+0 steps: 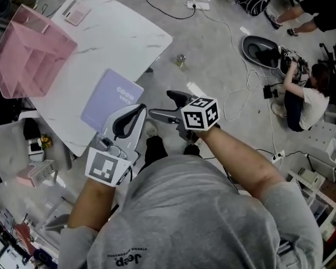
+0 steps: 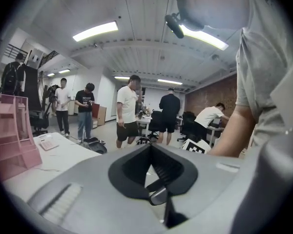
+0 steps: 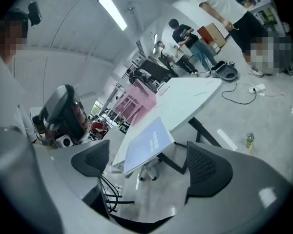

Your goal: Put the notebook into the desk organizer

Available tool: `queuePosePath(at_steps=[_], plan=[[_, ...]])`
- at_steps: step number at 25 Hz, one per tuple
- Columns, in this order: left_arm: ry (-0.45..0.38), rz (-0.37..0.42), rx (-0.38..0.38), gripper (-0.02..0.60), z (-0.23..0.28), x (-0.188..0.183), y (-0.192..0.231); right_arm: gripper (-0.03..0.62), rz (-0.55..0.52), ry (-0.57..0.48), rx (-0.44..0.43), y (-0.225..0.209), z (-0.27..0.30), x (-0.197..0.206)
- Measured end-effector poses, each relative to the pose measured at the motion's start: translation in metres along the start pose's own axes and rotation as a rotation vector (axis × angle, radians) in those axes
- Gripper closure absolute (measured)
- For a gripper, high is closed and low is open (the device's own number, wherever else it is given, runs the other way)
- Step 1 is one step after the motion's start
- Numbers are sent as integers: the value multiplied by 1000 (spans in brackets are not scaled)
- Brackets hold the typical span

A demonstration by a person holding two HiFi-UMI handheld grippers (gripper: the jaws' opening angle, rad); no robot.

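From the head view, a lavender softcover notebook (image 1: 109, 100) lies flat near the edge of a white marble-patterned table (image 1: 112, 32), well apart from the pink plastic desk organizer (image 1: 28, 52) at the table's far corner, with the left gripper (image 1: 135, 114) and right gripper (image 1: 160, 103) held just off the near edge. The left gripper view shows the left gripper (image 2: 154, 169) with its jaws closed together on nothing, the organizer (image 2: 12, 135) standing off to the left. The right gripper view shows the right gripper (image 3: 149, 165) spread wide and empty, with the notebook (image 3: 149, 143) lying beyond the gap.
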State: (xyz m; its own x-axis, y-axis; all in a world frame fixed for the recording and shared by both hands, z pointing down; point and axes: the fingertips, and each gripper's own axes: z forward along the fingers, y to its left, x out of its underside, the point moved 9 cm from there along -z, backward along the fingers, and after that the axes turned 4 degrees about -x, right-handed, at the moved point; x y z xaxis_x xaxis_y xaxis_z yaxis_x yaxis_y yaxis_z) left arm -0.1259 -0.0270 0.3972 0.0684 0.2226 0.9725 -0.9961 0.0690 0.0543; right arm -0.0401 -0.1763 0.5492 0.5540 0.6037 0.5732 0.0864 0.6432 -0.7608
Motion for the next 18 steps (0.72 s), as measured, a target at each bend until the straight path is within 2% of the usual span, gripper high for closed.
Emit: queuePosePath(at_steps=[5,9,14,18], plan=[[8,-35,-69,523,-35,25,45,117,63,71,-17,-7,74,13],[27,-73,-132,523,-62,42,64,117,180,99,-26,-17,116,27],[36,-108,-186,523,-93,58,83,118,389,79,-26,-29,162,42],[39,-124,-218,523,-110,65,96,125,465,89,-35,-29,189,47]])
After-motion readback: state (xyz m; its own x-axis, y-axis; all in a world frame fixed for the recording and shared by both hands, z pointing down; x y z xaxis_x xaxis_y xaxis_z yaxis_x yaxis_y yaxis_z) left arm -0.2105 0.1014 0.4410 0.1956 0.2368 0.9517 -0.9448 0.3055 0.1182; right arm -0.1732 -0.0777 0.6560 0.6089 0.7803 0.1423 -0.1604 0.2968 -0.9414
